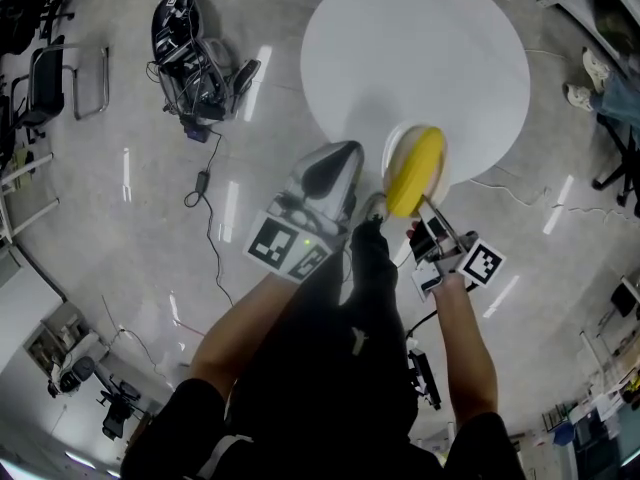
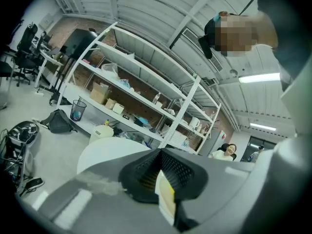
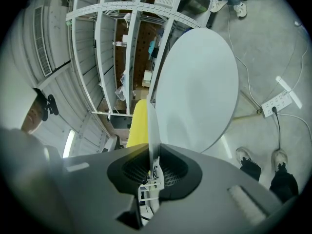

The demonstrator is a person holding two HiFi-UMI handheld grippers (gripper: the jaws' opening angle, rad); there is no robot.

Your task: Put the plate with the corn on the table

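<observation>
A white plate [image 1: 392, 151] carrying yellow corn [image 1: 416, 168] hangs tilted in the air over the near edge of the round white table [image 1: 415, 48]. My right gripper [image 1: 426, 210] is shut on the plate's near rim. In the right gripper view the plate [image 3: 152, 126] runs edge-on between the pads of that gripper [image 3: 150, 165], with the corn [image 3: 138, 126] on its left. My left gripper [image 1: 346, 163] is at the plate's left side. In its own view the left gripper [image 2: 163, 179] has its pads closed on a white and yellow sliver of the plate [image 2: 164, 201].
Cables and a dark piece of equipment [image 1: 190, 53] lie on the floor at the left, beside a chair [image 1: 60, 83]. White shelving [image 2: 146, 96] stands behind the table [image 2: 105, 152]. A power strip [image 3: 278, 101] is on the floor and someone's shoes [image 1: 585, 83] are at the right.
</observation>
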